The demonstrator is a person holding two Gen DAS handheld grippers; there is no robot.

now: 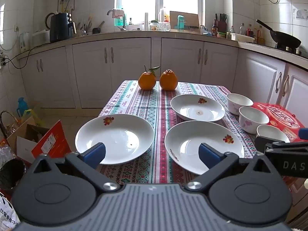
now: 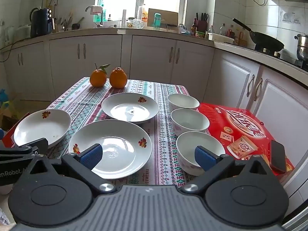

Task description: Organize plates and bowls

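Three white plates with fruit decals lie on the patterned tablecloth: a left plate [image 1: 115, 136] [image 2: 42, 127], a near middle plate [image 1: 202, 144] [image 2: 111, 146] and a far plate [image 1: 197, 106] [image 2: 130, 107]. Three white bowls stand in a row on the right: far [image 1: 238, 101] [image 2: 182, 101], middle [image 1: 253, 118] [image 2: 189, 121], near [image 1: 271, 132] [image 2: 199, 150]. My left gripper [image 1: 152, 154] is open and empty above the near table edge, between the left and middle plates. My right gripper [image 2: 148, 155] is open and empty, between the middle plate and the near bowl.
Two oranges [image 1: 147, 79] [image 1: 168, 79] sit at the table's far end. A red box [image 2: 242, 130] with a phone [image 2: 278, 156] on it lies right of the bowls. Cardboard boxes [image 1: 38, 140] stand on the floor at the left. Cabinets ring the room.
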